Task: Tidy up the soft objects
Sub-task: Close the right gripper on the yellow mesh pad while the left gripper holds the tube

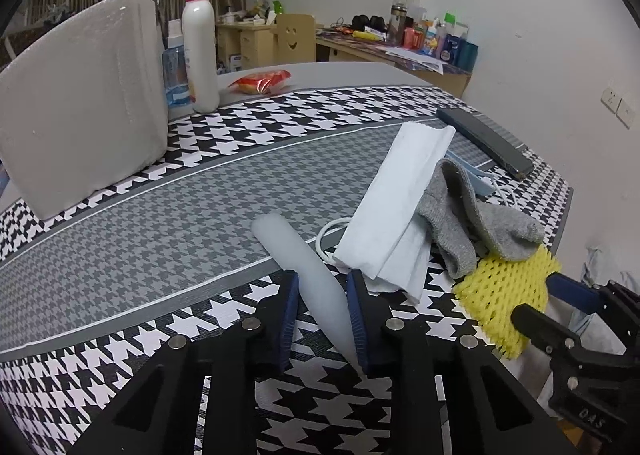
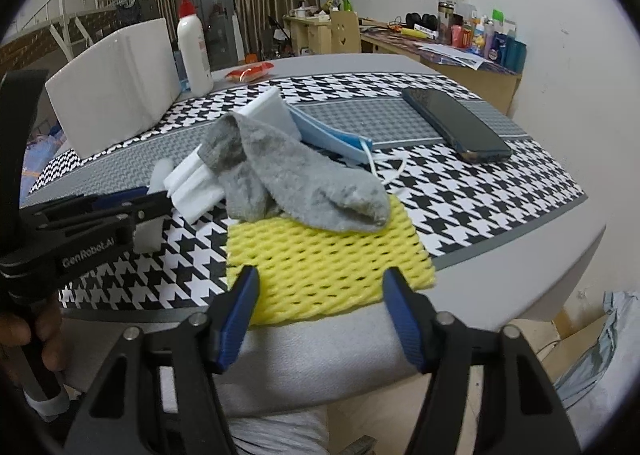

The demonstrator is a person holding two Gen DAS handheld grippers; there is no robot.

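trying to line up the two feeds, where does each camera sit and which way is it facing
Left wrist: on the left gripper, angled down over the table; its fingers flank a white foam strip.
Right wrist: on the right gripper, at the table's near edge, facing the yellow foam net; a hand shows.
Shared: grey sock, net, phone, lotion bottle.

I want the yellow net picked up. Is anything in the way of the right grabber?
Partly. The right gripper has a clear path to the near edge of the yellow foam net, but the grey sock lies on its far edge.
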